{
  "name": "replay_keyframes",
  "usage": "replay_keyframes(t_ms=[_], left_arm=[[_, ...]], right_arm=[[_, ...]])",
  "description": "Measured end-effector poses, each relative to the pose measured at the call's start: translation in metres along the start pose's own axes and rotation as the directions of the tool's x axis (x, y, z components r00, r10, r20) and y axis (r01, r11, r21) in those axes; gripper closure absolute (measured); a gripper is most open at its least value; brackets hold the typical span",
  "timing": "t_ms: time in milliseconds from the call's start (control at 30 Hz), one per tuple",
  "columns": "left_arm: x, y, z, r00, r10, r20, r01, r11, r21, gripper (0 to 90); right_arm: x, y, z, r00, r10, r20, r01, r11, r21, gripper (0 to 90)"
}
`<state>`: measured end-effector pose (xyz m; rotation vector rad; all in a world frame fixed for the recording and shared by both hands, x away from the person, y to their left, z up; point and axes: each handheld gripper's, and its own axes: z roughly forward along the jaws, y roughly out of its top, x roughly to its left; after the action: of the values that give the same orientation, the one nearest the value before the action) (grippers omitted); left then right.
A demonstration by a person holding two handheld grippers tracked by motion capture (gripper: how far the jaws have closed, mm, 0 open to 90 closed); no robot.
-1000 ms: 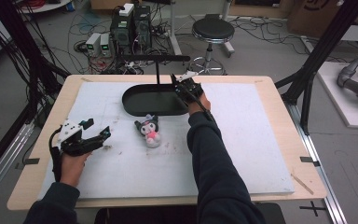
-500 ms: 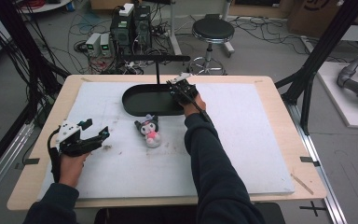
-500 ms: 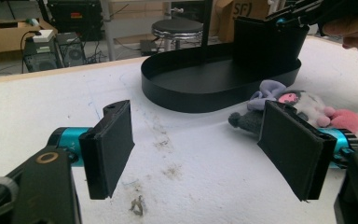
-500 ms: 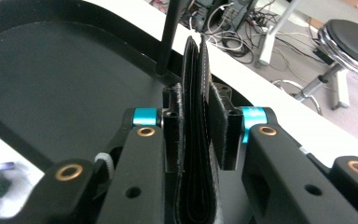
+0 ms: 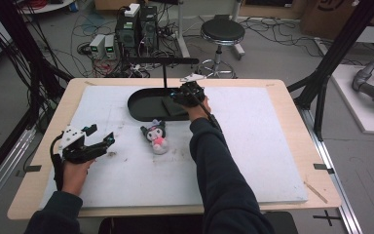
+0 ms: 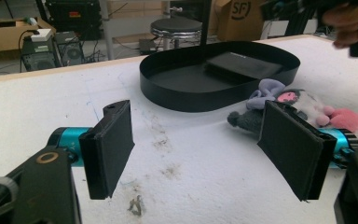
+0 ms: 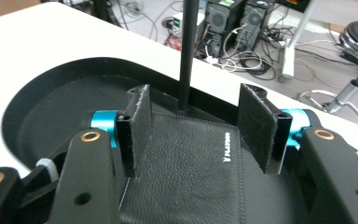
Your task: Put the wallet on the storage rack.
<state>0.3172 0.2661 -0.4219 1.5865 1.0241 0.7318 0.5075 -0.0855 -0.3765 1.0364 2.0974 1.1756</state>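
A black oval tray [image 5: 136, 105] stands at the back middle of the white mat, with a black leather wallet [image 5: 171, 105] lying flat in it. My right gripper [image 5: 179, 96] hovers low over the wallet [image 7: 186, 177], open, one jaw above each side of it. A small plush toy [image 5: 156, 137] with a dark hood and pink body lies just in front of the tray. My left gripper [image 5: 101, 134] rests at the mat's left, open and holding nothing, pointing at the plush toy [image 6: 303, 105] and the tray [image 6: 186, 93].
A thin black pole [image 7: 186, 51] rises from the tray's far side, just beyond my right gripper [image 7: 193, 126], and carries a horizontal bar [image 5: 160, 61]. The mat [image 5: 253, 161] is stained near the left gripper [image 6: 200, 149]. A stool [image 5: 222, 31] and computers [image 5: 136, 29] stand past the table.
My right gripper has edged slightly left over the tray, closer above the wallet. The left gripper and the plush toy have stayed where they were.
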Motion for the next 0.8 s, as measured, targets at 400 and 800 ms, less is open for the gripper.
replay_keyframes(t_ms=[400, 800], left_arm=[[-0.009, 0.000, 0.003, 0.9968, -0.076, 0.022, 0.076, 0.9966, 0.033, 23.6], [-0.018, 0.014, -0.005, 0.9904, -0.135, -0.027, 0.135, 0.9908, 0.004, 23.6]], right_arm=[[-0.048, -0.023, -0.098, 0.9933, -0.064, -0.096, 0.073, 0.993, 0.091, 31.0], [-0.061, -0.100, -0.177, 0.9934, -0.101, -0.053, 0.106, 0.990, 0.094, 22.4]])
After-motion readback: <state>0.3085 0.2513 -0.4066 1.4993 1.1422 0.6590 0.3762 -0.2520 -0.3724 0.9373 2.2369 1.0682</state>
